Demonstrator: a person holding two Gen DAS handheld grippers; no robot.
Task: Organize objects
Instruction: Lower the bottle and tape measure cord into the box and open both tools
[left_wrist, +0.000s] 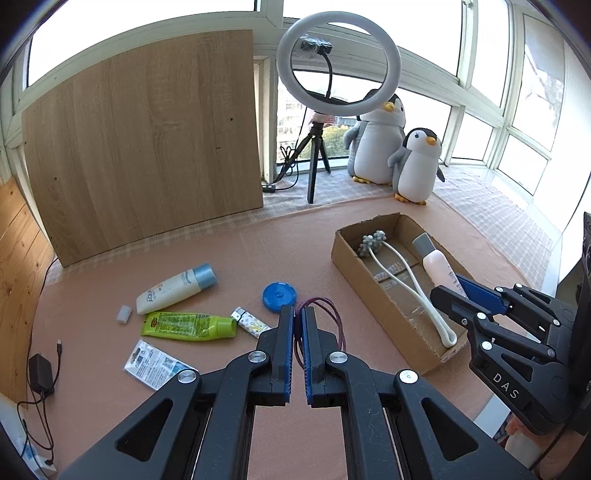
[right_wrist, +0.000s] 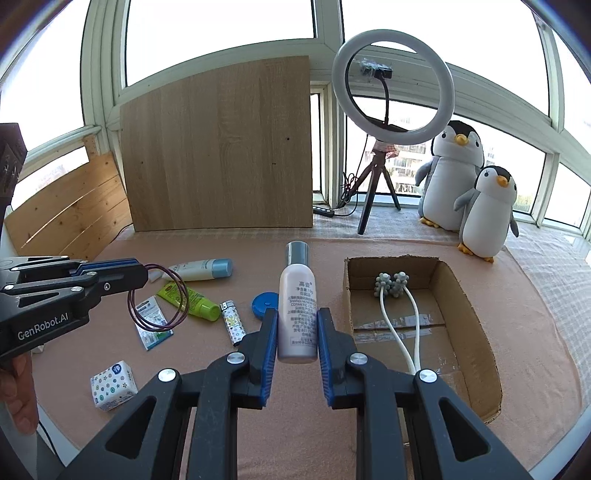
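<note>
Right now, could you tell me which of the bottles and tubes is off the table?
The pink bottle, upright in the right gripper; the others lie flat.

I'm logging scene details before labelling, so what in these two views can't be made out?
- Pink bottle print: right wrist view, too small to read.
- Cardboard box near end: left wrist view, covered by the right gripper.
- Purple wire loops: left wrist view, near part hidden behind the left gripper.
- Sachet: print too small.

Matt corrugated cardboard box (right_wrist: 480, 332) (glossy plastic bottle (right_wrist: 297, 295))
</note>
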